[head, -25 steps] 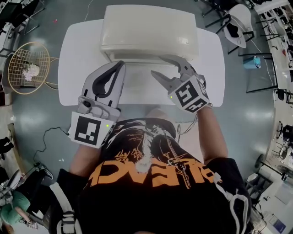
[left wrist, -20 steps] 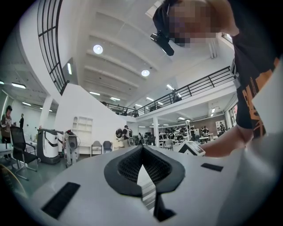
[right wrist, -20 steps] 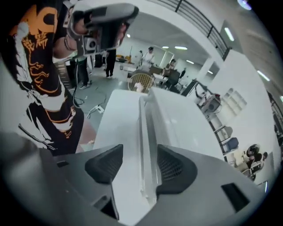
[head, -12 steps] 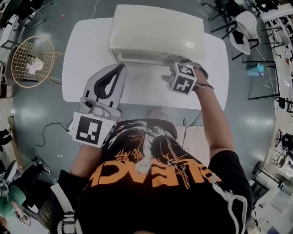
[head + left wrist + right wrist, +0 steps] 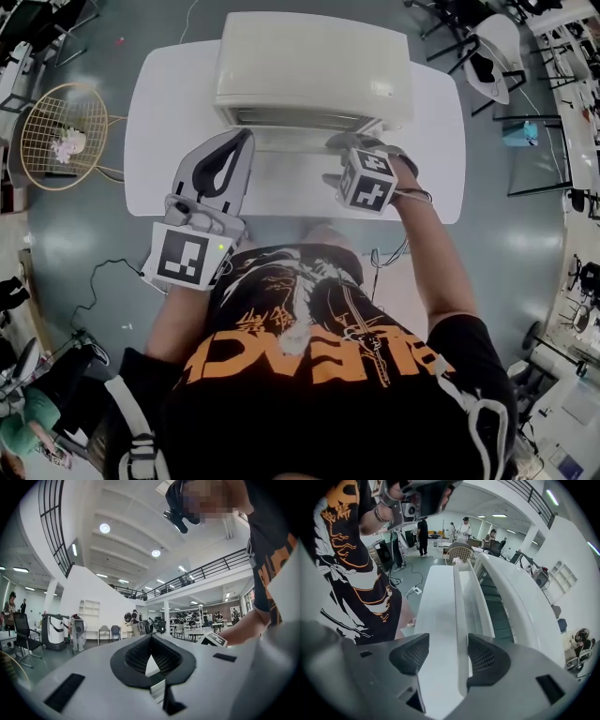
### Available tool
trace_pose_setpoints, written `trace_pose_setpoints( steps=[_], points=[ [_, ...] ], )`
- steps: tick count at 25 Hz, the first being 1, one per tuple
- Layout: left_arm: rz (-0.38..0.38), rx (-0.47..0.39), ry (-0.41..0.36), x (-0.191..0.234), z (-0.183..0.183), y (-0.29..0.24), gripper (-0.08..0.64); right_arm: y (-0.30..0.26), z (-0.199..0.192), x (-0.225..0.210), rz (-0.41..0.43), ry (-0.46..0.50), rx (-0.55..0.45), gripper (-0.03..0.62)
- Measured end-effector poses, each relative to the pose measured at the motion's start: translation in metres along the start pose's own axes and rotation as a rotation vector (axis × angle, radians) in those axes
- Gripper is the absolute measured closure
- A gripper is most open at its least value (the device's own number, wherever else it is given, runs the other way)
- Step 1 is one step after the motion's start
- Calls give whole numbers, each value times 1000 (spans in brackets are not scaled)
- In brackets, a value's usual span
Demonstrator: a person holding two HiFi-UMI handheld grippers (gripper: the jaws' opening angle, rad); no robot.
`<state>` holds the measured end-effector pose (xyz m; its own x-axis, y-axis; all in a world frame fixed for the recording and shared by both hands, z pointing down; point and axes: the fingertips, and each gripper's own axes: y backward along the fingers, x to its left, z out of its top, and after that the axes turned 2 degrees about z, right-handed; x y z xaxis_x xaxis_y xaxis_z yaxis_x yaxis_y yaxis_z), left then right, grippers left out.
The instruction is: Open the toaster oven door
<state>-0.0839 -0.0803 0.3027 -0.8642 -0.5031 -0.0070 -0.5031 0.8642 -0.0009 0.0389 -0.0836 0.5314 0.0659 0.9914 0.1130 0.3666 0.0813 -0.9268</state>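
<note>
The cream toaster oven (image 5: pixel 309 56) stands at the back of the white table (image 5: pixel 169 112). A dark strip of its glass door (image 5: pixel 300 117) shows along the front. My right gripper (image 5: pixel 337 159) is at the door's right front, turned on its side. In the right gripper view the gripper (image 5: pixel 447 645) is open and the pale door handle (image 5: pixel 459 620) runs lengthwise between the pads without being pressed. The door glass (image 5: pixel 497 606) lies to the right of it. My left gripper (image 5: pixel 242 141) hovers over the table's left half, shut and holding nothing (image 5: pixel 150 638).
A round wire basket (image 5: pixel 58 136) stands on the floor left of the table. Chairs and desks (image 5: pixel 487 52) are at the back right. A cable (image 5: pixel 103 281) trails on the floor at the left. People stand far off in the room.
My right gripper has rolled onto its side and moved in to the oven's front, its jaws now wider and astride the handle. The left gripper has barely moved.
</note>
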Motion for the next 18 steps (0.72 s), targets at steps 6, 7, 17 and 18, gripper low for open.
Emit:
trace_pose_setpoints(
  steps=[6,7,17,18],
  points=[
    [-3,3,23,6,-11,-7,538,-4,1,18,29,-61,-62,344],
    [-5,3,20,6,-12,-8,538,-5,1,20,34,-72,-72,348],
    [-16,52,-17,4,-34,-13,538,-9,1,31,45,-135,-133,368],
    [-17,57,-20,4,-36,-13,538,-9,1,32,43,-142,-139,368]
  ],
)
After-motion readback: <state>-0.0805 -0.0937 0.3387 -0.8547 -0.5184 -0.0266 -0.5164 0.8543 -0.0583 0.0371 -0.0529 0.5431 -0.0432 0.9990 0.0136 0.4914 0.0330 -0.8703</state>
